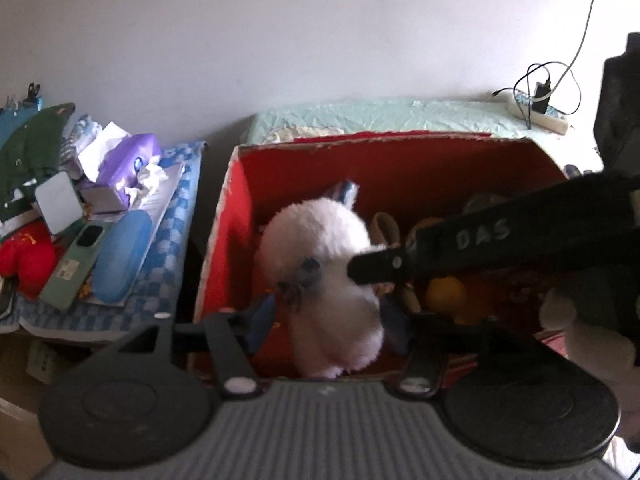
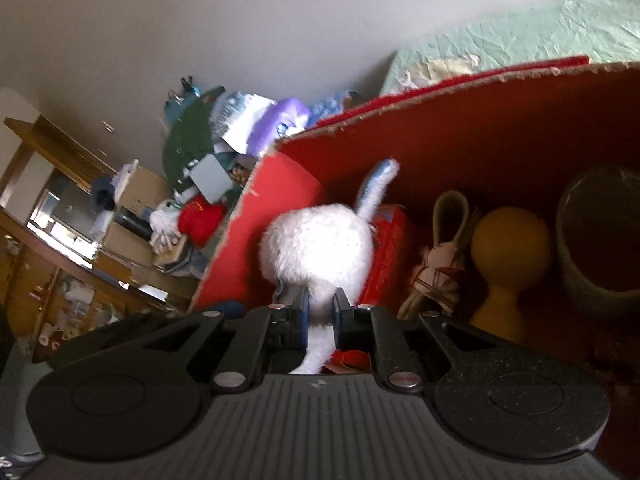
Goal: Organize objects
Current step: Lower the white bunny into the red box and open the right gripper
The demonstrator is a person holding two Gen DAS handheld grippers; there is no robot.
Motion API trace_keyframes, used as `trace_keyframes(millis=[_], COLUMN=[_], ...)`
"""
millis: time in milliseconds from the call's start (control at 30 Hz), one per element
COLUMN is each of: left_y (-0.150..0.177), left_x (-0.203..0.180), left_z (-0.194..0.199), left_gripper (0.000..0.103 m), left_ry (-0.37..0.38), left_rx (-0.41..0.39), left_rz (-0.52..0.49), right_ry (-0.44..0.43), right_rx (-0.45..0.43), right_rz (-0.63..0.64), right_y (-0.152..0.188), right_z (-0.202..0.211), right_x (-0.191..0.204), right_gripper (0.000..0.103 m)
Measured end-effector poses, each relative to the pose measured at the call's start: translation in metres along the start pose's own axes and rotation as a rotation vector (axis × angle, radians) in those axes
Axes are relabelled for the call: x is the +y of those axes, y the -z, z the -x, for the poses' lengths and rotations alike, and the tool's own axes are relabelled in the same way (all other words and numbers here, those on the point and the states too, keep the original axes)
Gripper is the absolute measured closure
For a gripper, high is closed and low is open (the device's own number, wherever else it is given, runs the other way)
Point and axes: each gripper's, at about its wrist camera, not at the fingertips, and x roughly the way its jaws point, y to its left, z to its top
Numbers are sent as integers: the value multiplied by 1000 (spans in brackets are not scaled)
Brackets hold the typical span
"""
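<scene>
The white plush (image 1: 324, 276) hangs over the open red box (image 1: 240, 216), toward the box's left wall; in the right wrist view the plush (image 2: 316, 248) blocks the box floor behind it, and one blue-lined ear (image 2: 376, 184) sticks up against the back wall. The right hand-held gripper (image 2: 320, 312) is clamped on a narrow lower part of the plush, its blue pads pressed into the fur on both sides. In the left wrist view the same tool shows as a black bar (image 1: 480, 240) reaching in from the right, its tip against the plush; the letters "DAS" can be read on it.

The left hand-held gripper (image 1: 324, 320) stands wide open at either side of the plush, its blue pads (image 1: 260, 320) half hidden by fur; I cannot tell whether they touch it.

Inside the box, right of the plush, stand a red packet (image 2: 388, 248), a small cloth rabbit (image 2: 440, 264), a yellow bulb-shaped thing (image 2: 508, 252) and a grey pot (image 2: 600, 240) cut off by the frame edge. The box's near wall is hidden by the tools.

Left of the box, a blue checked cloth (image 1: 176, 248) carries a blurred heap: a purple tissue pack (image 1: 128, 160), a blue case (image 1: 120, 256), a green phone (image 1: 72, 264).
</scene>
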Motion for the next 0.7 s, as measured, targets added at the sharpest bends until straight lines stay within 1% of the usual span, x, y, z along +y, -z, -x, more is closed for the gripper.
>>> trace_keyframes(millis=[33,167,233,367,433,467,500,567,700], left_y=[0,-4,-5,-5,-4,-4,-4,-3,-3], left_x=[0,2,2,3,3,3,3,3,3], left_z=[1,1,0,-2,-5,-6,-8,-9,-8], left_gripper=[41,50,51,52,52,52,52,52,51], left_ry=[-2,-34,-52,-54,-57,-62,-66,-73,-95], left_rx=[-2,6,8,21,29,34,39,47,50], left_rz=[-1,-4,-9,11,17,18,20,26,36], right_ry=[-1,8,39,78,77,73,67,59,102], right_rx=[10,39,69,104,89,79,68,46,-5], right_rz=[-3,-4,-1,-1,4,5,4,13,67], right_y=[-1,-5,-7,-11,-10,-9,-9,-8,-6], right_z=[-2,-12,-21,-28,-24,-22,-20,-13,-3], right_x=[0,8,9,14,13,13,13,13,20], right_gripper=[90,91,91,87,86,82,74,73,73])
